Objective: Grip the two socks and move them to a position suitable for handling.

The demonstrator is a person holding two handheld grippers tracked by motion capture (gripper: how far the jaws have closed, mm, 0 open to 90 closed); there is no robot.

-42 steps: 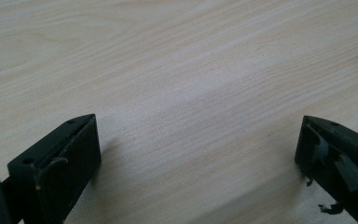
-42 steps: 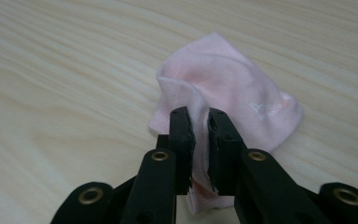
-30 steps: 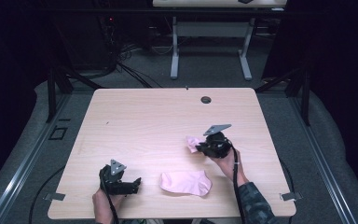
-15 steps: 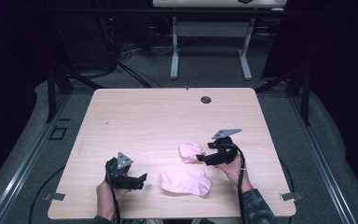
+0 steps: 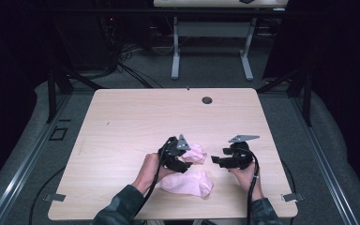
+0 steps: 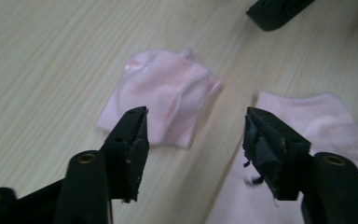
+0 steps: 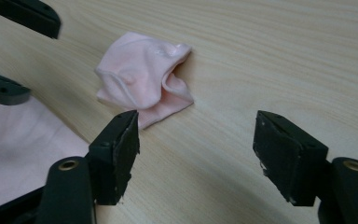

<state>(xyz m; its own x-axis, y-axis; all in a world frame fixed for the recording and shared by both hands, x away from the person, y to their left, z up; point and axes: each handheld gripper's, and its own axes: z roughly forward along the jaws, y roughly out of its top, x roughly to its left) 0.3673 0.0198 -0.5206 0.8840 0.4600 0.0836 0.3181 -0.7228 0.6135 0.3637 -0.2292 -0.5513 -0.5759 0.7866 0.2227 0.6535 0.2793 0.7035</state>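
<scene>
The right tool point(image 5: 214, 160) has let the folded sock point(image 5: 194, 153) drop onto the worktop point(image 5: 122, 122), jaws apart and just closing a little. The left tool point(image 5: 183, 165) swings in above it, jaws narrowing, empty.

One camera is sitting high above the table point(image 5: 122, 122), looking forward and down, far enough back to be taking in the whole top. Two more are riding on the grippers, looking along their black jaws, very close to the wood. Both close cameras are seeing the same crumpled pink sock point(image 6: 161, 100) point(image 7: 142, 84), and the high one is seeing it too point(image 5: 196, 153).
</scene>
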